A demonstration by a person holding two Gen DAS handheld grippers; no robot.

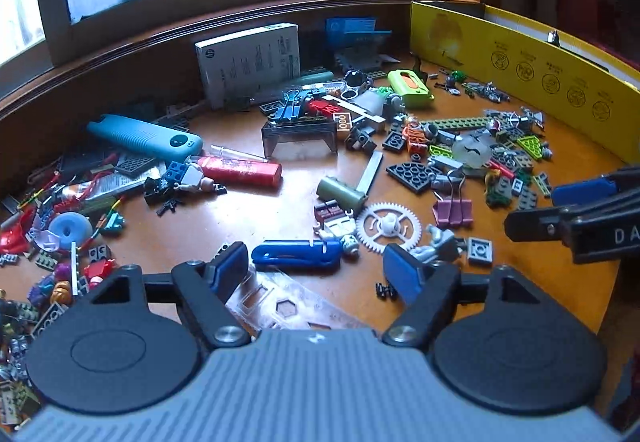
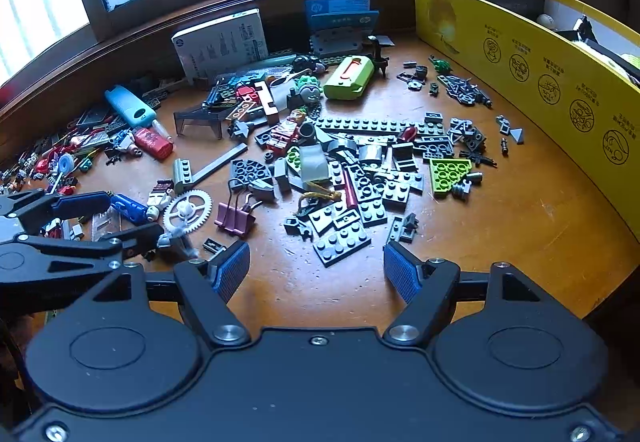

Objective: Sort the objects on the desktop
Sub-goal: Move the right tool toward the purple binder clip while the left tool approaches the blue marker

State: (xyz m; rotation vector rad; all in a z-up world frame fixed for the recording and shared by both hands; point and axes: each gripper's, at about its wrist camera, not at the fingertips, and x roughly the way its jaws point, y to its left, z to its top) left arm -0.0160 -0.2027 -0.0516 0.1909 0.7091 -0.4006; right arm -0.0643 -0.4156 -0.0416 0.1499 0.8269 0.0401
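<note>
A wooden desk (image 1: pixel 260 213) is strewn with small objects. My left gripper (image 1: pixel 316 274) is open and empty, low over a clear plastic stencil (image 1: pixel 280 302), just behind a blue utility knife (image 1: pixel 296 254) and a white gear (image 1: pixel 389 226). My right gripper (image 2: pixel 316 270) is open and empty above bare wood, in front of a pile of grey building plates (image 2: pixel 342 240). A pink binder clip (image 2: pixel 236 217) lies left of that pile. The left gripper also shows in the right wrist view (image 2: pixel 92 217), and the right gripper in the left wrist view (image 1: pixel 568 205).
A yellow cardboard wall (image 2: pixel 560 81) borders the desk on the right. A white box (image 1: pixel 248 61), a teal case (image 1: pixel 144 137), a red tube (image 1: pixel 240 171) and a green case (image 1: pixel 410 87) lie further back. Small toys crowd the left edge (image 1: pixel 52 242). A window ledge runs behind.
</note>
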